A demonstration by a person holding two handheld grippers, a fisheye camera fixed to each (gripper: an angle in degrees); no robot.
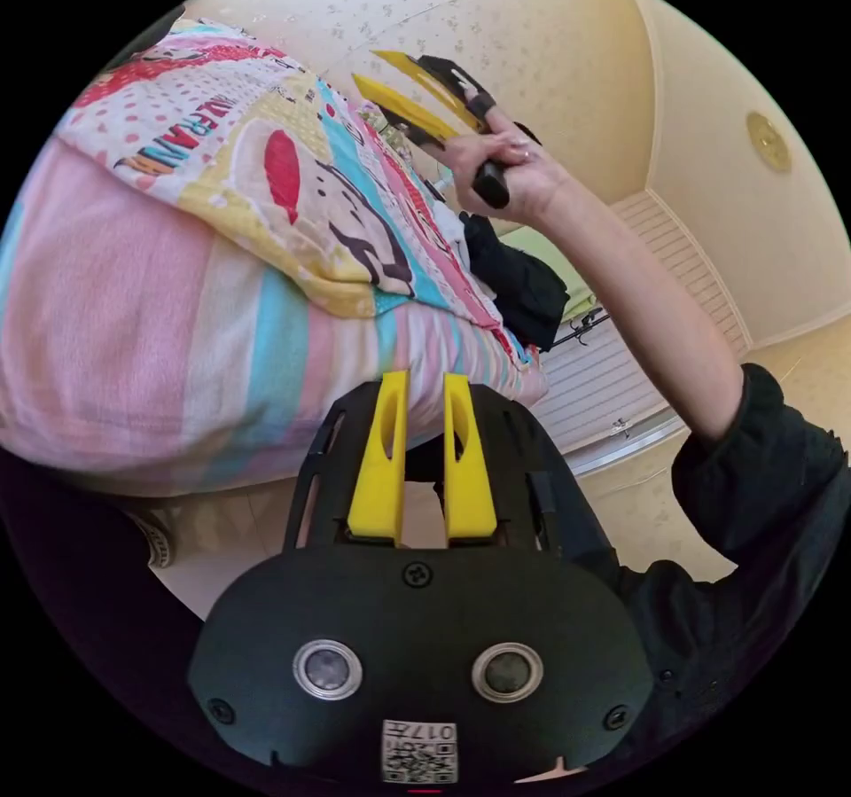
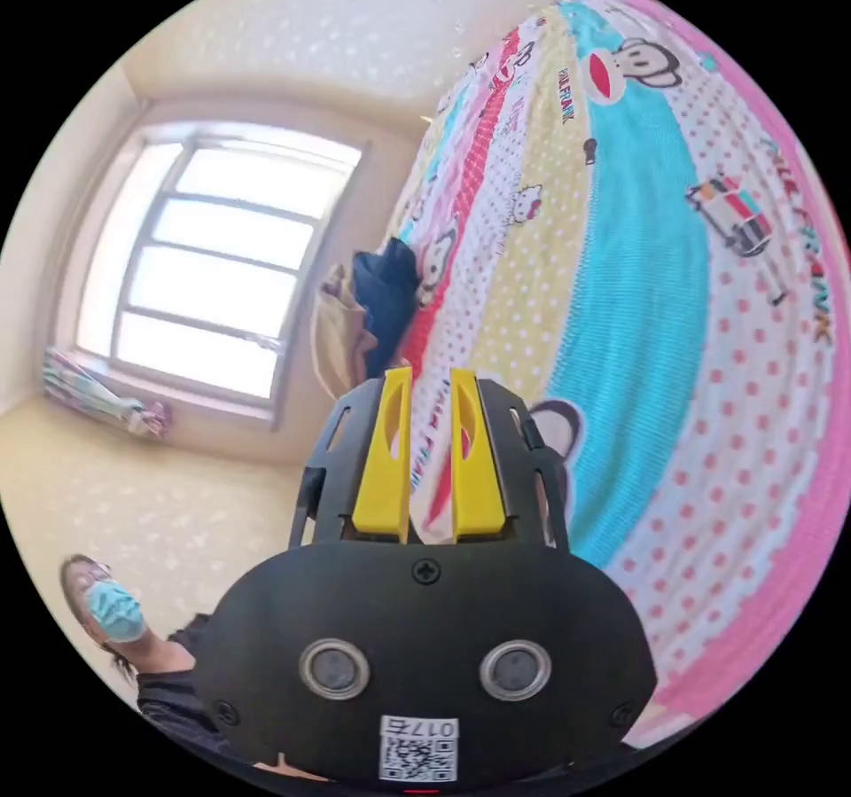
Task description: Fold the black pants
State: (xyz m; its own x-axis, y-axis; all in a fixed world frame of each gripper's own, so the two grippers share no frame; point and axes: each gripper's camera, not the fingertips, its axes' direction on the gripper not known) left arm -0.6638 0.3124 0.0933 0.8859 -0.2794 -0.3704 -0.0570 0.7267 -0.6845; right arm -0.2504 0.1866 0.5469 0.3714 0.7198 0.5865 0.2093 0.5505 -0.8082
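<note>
Hovering empty, the left gripper [image 1: 418, 380] and right gripper [image 2: 430, 376], jaws slightly parted, precede any grasp; probable black pants [image 1: 519, 283] lie beyond the fingertips on the bedspread [image 2: 638, 283].

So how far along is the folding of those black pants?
Barely begun, by the look of it. Nothing looks folded: the black pants sit in a bunched heap on the cartoon-print bedspread. Nothing is in hand either: the left hand-held gripper and the right hand-held gripper both have a gap between their jaws and hold no cloth. Picking up, spreading and folding are all left.
</note>
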